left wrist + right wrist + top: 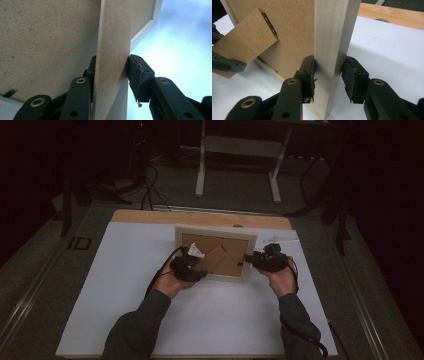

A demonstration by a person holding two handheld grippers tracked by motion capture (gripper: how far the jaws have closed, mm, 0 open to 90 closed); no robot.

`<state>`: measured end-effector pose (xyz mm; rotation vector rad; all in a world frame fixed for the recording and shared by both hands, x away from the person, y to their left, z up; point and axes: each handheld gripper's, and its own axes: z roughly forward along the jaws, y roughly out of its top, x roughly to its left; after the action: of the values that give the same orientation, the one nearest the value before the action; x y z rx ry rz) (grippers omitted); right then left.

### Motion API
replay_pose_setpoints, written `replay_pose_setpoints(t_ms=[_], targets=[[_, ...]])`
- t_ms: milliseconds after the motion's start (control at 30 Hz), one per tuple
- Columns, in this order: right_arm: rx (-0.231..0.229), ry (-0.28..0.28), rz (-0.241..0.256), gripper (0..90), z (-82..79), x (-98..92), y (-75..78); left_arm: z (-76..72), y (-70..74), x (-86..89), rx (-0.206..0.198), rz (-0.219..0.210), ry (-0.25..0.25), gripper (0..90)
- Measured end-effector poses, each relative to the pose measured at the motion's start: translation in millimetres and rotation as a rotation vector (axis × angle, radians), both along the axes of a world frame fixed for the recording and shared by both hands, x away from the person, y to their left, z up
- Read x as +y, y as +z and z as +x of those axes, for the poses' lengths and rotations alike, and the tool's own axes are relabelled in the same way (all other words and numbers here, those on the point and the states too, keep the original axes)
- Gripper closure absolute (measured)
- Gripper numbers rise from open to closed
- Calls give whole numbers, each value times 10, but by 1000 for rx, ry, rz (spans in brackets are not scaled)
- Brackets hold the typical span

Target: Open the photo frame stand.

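Note:
A pale wooden picture frame (pixel 216 232) stands tilted on the white tabletop (pixel 140 310), its brown backing board (pixel 45 37) facing me. The brown fold-out stand (pixel 215 257) swings out from the back. My left gripper (pixel 192 265) is shut on that stand (pixel 113 37), one jaw on each face. The right gripper (pixel 252 260) grips the frame's right rail (pixel 332 30), jaws closed against its two sides. In the right gripper view the stand (pixel 244 42) shows at the left, held by the other gripper (pixel 227 63).
A wooden strip (pixel 150 216) runs along the table's far edge. A small clear item (pixel 280 239) lies behind the right gripper. Beyond the table stands a white desk leg frame (pixel 201 170), with cables (pixel 149 190) on the dark floor.

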<state>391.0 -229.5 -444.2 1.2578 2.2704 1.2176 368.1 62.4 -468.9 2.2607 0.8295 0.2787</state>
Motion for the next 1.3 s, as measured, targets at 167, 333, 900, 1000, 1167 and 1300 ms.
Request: replay_pose_setpoints(t_ms=[167, 333, 900, 1000, 1167, 1300], targets=[[-10, -2, -8, 625, -45, 7, 6, 15, 3, 3, -3, -3, 15, 660], [-29, -16, -21, 625, -90, 30, 9, 20, 2, 1, -11, 0, 27, 669], [-71, -40, -51, 625, -219, 108, 8, 15, 7, 3, -44, 28, 43, 667], [-79, -35, -58, 625, -248, 115, 6, 13, 8, 9, -45, 31, 42, 666], [-83, -26, -68, 626, -290, 133, 10, 16, 8, 19, -46, 34, 43, 665], [-92, -20, -69, 625, -323, 149, 7, 8, 4, 33, -43, 27, 43, 666]])
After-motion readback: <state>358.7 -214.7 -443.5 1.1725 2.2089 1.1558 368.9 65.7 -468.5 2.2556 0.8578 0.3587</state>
